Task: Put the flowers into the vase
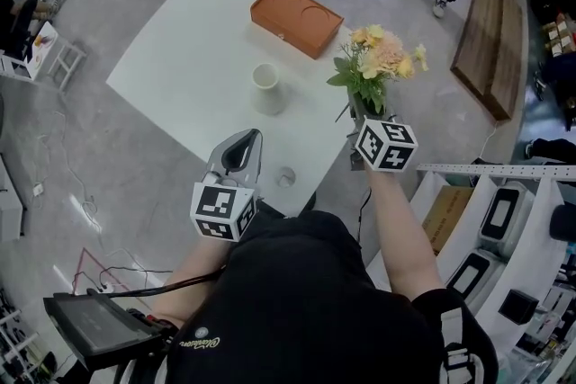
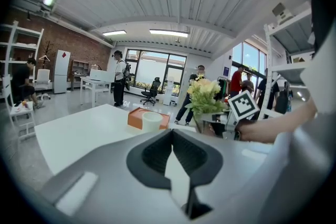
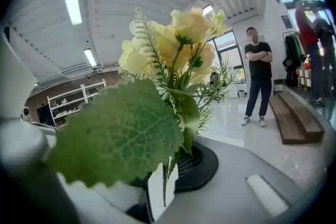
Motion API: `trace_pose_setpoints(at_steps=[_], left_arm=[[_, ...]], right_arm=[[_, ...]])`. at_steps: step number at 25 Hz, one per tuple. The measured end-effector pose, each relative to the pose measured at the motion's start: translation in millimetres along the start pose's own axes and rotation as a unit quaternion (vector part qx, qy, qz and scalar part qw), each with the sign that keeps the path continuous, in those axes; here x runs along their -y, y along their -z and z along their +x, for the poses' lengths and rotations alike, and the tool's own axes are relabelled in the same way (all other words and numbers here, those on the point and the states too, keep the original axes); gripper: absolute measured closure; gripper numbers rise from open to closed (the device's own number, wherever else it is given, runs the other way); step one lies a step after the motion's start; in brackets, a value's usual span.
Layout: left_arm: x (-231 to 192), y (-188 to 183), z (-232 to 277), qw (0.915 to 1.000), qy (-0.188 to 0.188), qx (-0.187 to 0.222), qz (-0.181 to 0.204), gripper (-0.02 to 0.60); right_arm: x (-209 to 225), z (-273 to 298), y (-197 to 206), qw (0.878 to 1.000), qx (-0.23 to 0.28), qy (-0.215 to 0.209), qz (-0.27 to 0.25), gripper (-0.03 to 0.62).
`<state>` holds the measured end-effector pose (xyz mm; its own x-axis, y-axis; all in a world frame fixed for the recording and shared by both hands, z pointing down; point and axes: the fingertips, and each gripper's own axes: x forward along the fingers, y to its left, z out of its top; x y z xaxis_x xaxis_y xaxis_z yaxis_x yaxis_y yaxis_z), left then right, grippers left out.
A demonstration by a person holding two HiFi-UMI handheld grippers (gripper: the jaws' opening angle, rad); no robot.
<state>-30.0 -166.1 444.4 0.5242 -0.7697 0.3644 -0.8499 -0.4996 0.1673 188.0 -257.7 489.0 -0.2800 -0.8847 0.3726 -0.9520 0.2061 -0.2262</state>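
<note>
The flowers' [image 3: 181,34] big leaf [image 3: 118,131] covers one jaw of the right gripper [image 3: 161,183]. A tiny, perhaps clear object [image 1: 286,177] on the table [image 1: 193,58] can't be identified.

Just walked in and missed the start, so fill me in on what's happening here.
A person holds a gripper in each hand. The right gripper is shut on a bunch of flowers, held up at the edge of the white table. The vase stands empty on the table near an orange box. The left gripper is shut, holding nothing.
</note>
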Motion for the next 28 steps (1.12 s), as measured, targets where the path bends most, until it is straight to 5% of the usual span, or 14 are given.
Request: trace_pose_setpoints(at_steps=[11, 22, 28], left_arm=[[-9.4, -4.3, 0.5, 0.9999, -0.012, 0.007, -0.004, 0.574], [-37.3, -4.9, -25.5, 0.9978, -0.061, 0.019, -0.02, 0.574], [-49.4, -7.3, -35.2, 0.9967, -0.072, 0.026, -0.025, 0.574]], right_arm=[[-18.2, -8.0, -8.8, 0.999, 0.04, -0.01, -0.03, 0.543], [-102.6, 4.4, -9.5, 0.993, 0.045, -0.094, -0.062, 0.542], [-132.9, -1.7, -53.1, 0.988, 0.078, -0.11, -0.074, 0.543]])
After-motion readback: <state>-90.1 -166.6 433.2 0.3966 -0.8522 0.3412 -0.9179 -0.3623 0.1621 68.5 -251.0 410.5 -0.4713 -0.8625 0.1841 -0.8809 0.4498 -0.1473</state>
